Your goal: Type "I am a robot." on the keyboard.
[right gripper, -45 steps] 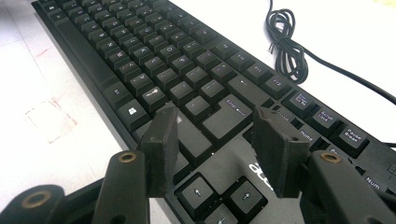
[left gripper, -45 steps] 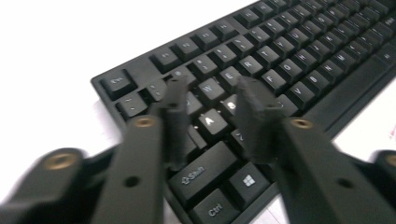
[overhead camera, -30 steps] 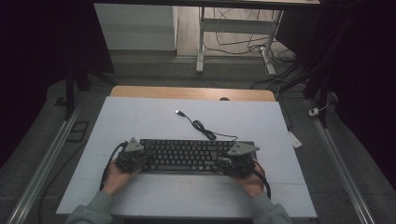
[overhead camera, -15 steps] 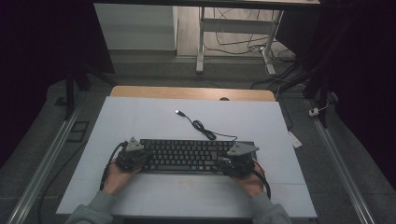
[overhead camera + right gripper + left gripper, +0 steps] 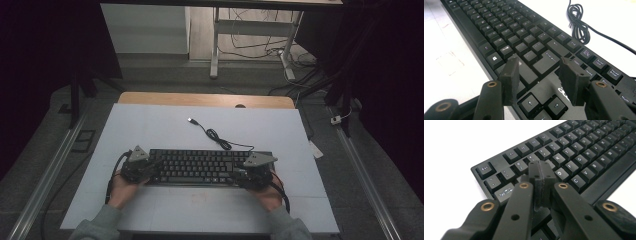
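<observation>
1. Two grippers, one in each of my hands, sit at the two ends of a black keyboard (image 5: 200,167) lying across the near half of the white counter (image 5: 150,125).
2. My left gripper (image 5: 541,173) is at the keyboard's left end; its fingers (image 5: 545,185) are pressed flat together with nothing between them, tips over the keys just past Tab, near the number row.
3. The keyboard's cable (image 5: 215,135), with a coiled bundle partway along, runs from its far edge toward the counter's back, ending in a loose plug.
4. My right gripper (image 5: 540,75) is at the keyboard's right end; its fingers (image 5: 510,80) stand apart, holding nothing, above the keys between Enter and the arrow keys.
</observation>
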